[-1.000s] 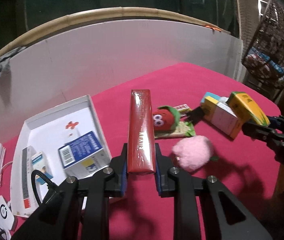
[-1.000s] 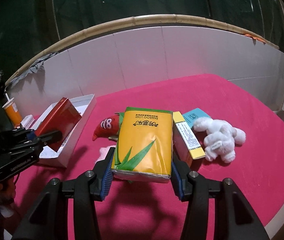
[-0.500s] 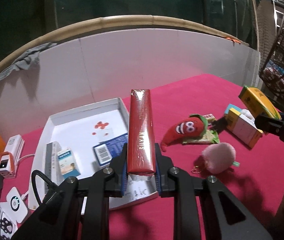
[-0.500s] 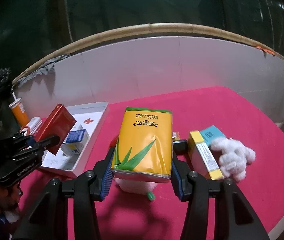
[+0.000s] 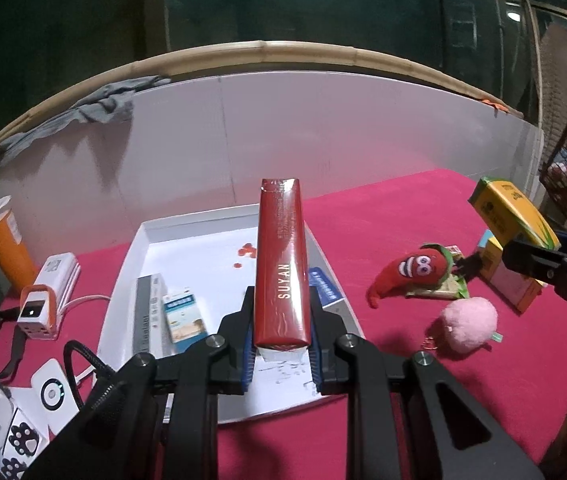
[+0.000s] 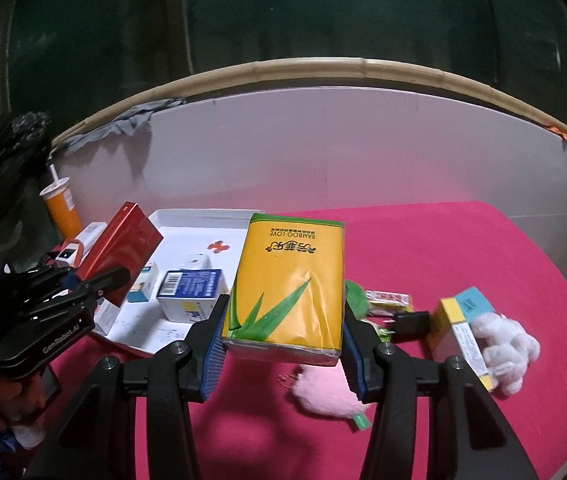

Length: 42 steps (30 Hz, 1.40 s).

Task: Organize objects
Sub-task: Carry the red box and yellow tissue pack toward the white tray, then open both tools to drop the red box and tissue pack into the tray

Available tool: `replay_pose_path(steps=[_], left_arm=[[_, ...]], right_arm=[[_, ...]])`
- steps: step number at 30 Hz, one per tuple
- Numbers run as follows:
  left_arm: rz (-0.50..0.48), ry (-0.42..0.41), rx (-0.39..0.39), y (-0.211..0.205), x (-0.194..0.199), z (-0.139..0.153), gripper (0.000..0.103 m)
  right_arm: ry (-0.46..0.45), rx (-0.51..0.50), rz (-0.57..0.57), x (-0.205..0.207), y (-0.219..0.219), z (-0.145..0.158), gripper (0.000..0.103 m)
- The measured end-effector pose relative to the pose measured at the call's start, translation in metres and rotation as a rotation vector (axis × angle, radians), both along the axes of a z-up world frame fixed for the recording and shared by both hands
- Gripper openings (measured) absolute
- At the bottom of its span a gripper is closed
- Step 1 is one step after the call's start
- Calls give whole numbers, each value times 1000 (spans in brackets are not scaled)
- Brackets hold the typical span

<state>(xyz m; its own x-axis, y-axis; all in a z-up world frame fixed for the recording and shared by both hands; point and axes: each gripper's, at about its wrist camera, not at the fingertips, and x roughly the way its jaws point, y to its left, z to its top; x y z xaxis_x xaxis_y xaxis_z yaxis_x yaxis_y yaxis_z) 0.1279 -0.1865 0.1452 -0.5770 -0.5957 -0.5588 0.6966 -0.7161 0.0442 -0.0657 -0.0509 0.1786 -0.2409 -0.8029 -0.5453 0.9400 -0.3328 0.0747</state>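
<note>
Red box clamped in left tool — yellow tissue pack gripped by right tool.

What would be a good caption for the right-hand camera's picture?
Right gripper holding a yellow tissue pack above the pink tablecloth, white tray beyond.

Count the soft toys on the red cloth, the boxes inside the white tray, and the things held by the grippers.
Soft toys: 3 (red chili, pink pompom, white plush)
Boxes in tray: 3 (grey, white-blue, dark blue)
Held: 2 (red box, yellow tissue pack)
Total: 8
</note>
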Motion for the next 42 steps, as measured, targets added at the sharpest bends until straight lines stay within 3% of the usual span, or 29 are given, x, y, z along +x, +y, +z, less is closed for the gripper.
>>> replay_pose_path(steps=[26,37,42], left_arm=[[181,39,20,-69,68,5,21],[169,43,56,-110,58,4,21],[190,30,36,-115,49,-3,21]], right_arm=[[47,42,132,56,-69,9,53],[27,81,189,80,-105,4,53],[32,113,220,95,-122,-5,54]])
